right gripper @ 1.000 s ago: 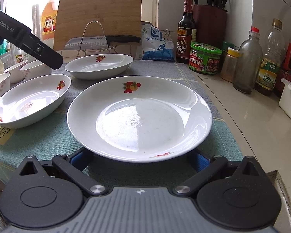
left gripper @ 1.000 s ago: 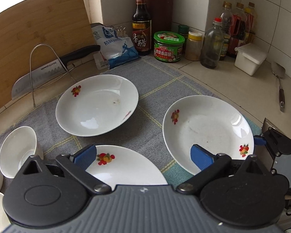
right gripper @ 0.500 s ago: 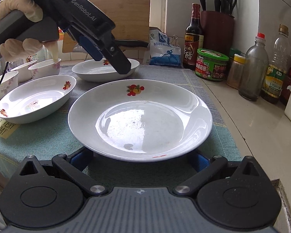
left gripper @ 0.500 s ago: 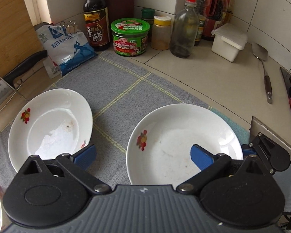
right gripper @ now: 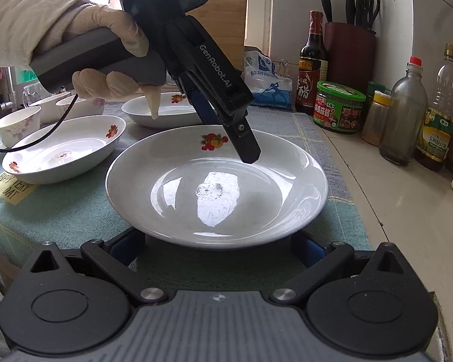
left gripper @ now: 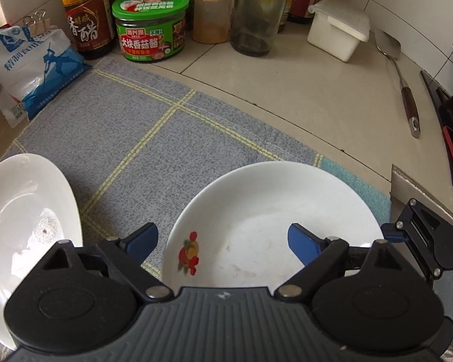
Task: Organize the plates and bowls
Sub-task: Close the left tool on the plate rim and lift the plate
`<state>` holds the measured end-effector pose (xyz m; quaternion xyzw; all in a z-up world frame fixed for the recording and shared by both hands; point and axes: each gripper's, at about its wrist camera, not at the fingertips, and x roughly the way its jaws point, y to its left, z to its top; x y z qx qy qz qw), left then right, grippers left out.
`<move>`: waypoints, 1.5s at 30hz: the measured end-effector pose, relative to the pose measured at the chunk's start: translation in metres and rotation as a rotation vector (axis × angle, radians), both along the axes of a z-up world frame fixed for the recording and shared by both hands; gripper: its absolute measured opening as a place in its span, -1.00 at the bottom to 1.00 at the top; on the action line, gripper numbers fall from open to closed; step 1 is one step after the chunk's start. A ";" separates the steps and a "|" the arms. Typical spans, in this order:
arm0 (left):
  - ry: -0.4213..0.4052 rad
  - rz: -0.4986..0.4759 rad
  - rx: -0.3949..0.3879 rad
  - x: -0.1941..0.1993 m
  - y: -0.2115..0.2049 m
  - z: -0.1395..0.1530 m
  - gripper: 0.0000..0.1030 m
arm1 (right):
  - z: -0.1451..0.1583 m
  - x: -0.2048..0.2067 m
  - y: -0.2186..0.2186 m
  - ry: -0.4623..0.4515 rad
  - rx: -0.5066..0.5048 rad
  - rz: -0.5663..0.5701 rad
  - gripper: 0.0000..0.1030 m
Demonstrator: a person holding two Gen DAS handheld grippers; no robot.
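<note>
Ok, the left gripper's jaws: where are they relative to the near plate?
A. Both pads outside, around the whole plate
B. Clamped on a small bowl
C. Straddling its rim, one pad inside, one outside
C: in the left wrist view the left gripper has one blue pad over the plate and the other outside its rim.

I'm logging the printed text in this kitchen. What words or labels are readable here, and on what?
"GenRobot.AI": side of the left gripper.
"DAS": top of that gripper's housing; the smaller print beside it is unreadable.
"HAPPY VERY DAY": yellow patch on the cloth.
"香醋": dark vinegar bottle.
"大块香菇酱": green-lidded jar.
"精制食用盐": white and blue bag.
Other bottle labels: too small or blurred.
</note>
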<state>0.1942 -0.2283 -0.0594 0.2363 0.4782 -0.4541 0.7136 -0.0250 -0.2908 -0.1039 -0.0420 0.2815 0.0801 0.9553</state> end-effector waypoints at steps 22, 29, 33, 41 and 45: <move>0.071 -0.045 0.039 0.013 -0.009 -0.008 0.44 | 0.007 0.010 0.001 0.060 -0.014 0.018 1.00; 0.054 -0.022 0.004 0.021 -0.010 0.002 0.44 | 0.017 0.019 -0.008 0.054 -0.008 0.029 1.00; 0.044 -0.011 -0.016 0.029 -0.015 0.006 0.44 | 0.020 0.030 -0.014 0.057 -0.039 0.040 1.00; 0.031 0.014 -0.034 0.055 -0.031 0.004 0.44 | 0.023 0.059 -0.037 0.061 -0.055 0.071 1.00; 0.026 0.023 -0.042 0.068 -0.040 0.003 0.44 | 0.022 0.074 -0.048 0.065 -0.057 0.077 1.00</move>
